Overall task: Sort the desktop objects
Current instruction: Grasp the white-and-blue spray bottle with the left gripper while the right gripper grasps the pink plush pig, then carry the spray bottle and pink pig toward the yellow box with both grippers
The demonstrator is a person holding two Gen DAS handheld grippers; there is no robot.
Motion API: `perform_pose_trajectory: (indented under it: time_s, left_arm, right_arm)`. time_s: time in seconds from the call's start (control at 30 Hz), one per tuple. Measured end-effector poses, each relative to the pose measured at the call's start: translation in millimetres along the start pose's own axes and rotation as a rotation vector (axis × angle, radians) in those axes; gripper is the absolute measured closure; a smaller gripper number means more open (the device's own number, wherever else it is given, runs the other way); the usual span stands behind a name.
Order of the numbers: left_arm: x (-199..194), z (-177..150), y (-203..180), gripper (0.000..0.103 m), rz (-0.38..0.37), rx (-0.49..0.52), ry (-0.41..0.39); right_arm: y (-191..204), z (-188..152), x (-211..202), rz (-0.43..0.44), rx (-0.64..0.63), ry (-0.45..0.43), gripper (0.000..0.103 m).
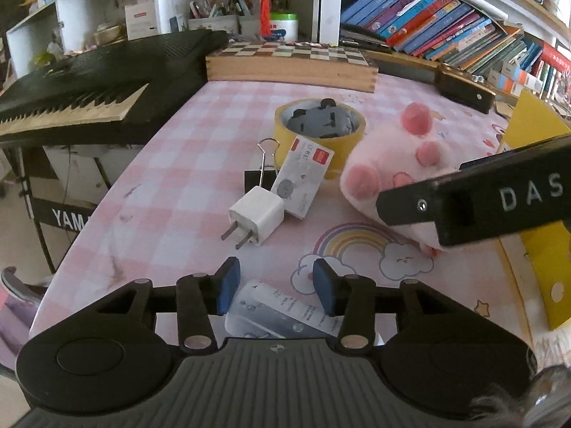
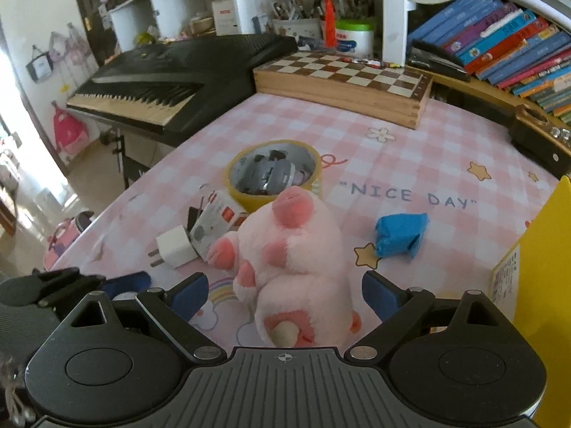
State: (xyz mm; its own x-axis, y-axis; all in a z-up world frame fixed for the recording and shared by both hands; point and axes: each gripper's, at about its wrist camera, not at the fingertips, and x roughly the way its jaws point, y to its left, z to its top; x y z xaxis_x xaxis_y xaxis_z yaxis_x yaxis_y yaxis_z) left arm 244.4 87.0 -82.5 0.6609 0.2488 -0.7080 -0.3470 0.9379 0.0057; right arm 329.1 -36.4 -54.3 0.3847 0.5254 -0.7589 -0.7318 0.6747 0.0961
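The left gripper [image 1: 276,287] hangs over the near edge of the pink checked tablecloth [image 1: 171,164], its blue pads [image 1: 228,285] narrowed around a flat white-and-grey printed packet [image 1: 282,315] lying between them; whether the pads touch it cannot be told. The right gripper [image 2: 285,294] has its blue pads [image 2: 380,294] spread wide on either side of a pink plush paw-shaped toy [image 2: 296,264], with a gap showing on both sides.

Towards the middle of the cloth lie one white wall charger with two prongs [image 1: 257,215], one black binder clip with wire handles [image 1: 262,174] and a second printed packet [image 1: 303,178] leaning against one yellow roll of tape [image 1: 321,125]. A small grey toy car [image 1: 321,119] sits inside the roll. One crumpled blue paper piece [image 2: 401,235] lies alone to the right of the plush toy.

A wooden chessboard box [image 1: 289,62] lines the far edge, a black electric keyboard [image 1: 89,85] borders the left edge, and a yellow panel [image 2: 542,267] stands at the right edge. Between the blue piece and the chessboard box the cloth is bare.
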Motion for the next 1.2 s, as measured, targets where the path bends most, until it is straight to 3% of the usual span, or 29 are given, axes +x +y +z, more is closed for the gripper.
perform_pose_trajectory:
  time_s: [0.1, 0.2, 0.23, 0.4, 0.6, 0.7, 0.77, 0.83, 0.97, 1.1, 1.17, 1.2]
  left_arm:
    - [-8.1, 4.1, 4.3, 0.061, 0.015, -0.042, -0.013]
    - [-28.9, 13.2, 11.6, 0.045, 0.021, -0.115, -0.001]
    - [-34.9, 13.9, 13.6, 0.04, 0.017, -0.137, 0.013]
    - [-37.4, 6.5, 11.4, 0.04, -0.055, -0.197, 0.146]
    - [-11.7, 4.3, 3.1, 0.058, -0.038, -0.2, 0.168]
    - [-9.4, 2.4, -14.1, 0.073, -0.021, -0.016, 0.133]
    - [-11.1, 0.4, -23.6, 0.073, -0.014, 0.112, 0.107]
    - [-12.0, -0.4, -27.4, 0.073, -0.01, 0.167, 0.097]
    - [-10.3, 0.6, -21.1, 0.073, -0.026, 0.126, 0.095]
    - [-8.4, 0.9, -6.6, 0.073, -0.074, 0.016, 0.092]
    - [-7.4, 2.6, 0.8, 0.073, -0.093, -0.049, 0.091]
    - [-8.0, 2.0, 4.8, 0.073, -0.1, -0.083, 0.087]
  right_arm:
    - [-0.4, 0.2, -1.3, 0.003, -0.009, 0.005, 0.009]
    - [-0.9, 0.7, -5.0, 0.006, -0.003, -0.011, 0.009]
    - [-1.1, 1.3, -6.5, 0.008, -0.002, -0.013, 0.009]
    - [-1.8, 0.6, -9.1, 0.032, 0.001, -0.009, 0.009]
    - [-1.6, -1.8, -3.6, 0.028, -0.006, -0.003, 0.009]
    - [-1.4, -3.1, -2.4, 0.027, -0.019, -0.001, 0.009]
    - [-0.6, -4.4, -0.6, 0.026, -0.031, 0.006, 0.009]
    - [0.0, -4.7, 2.0, 0.023, -0.037, 0.011, 0.009]
    - [1.7, -3.3, 12.0, 0.011, -0.037, 0.016, 0.009]
    - [3.4, -0.5, 28.9, -0.003, -0.045, 0.04, 0.009]
    - [5.0, -0.1, 37.4, -0.012, -0.064, 0.061, 0.023]
    - [4.7, 0.1, 38.5, -0.027, -0.075, 0.063, 0.039]
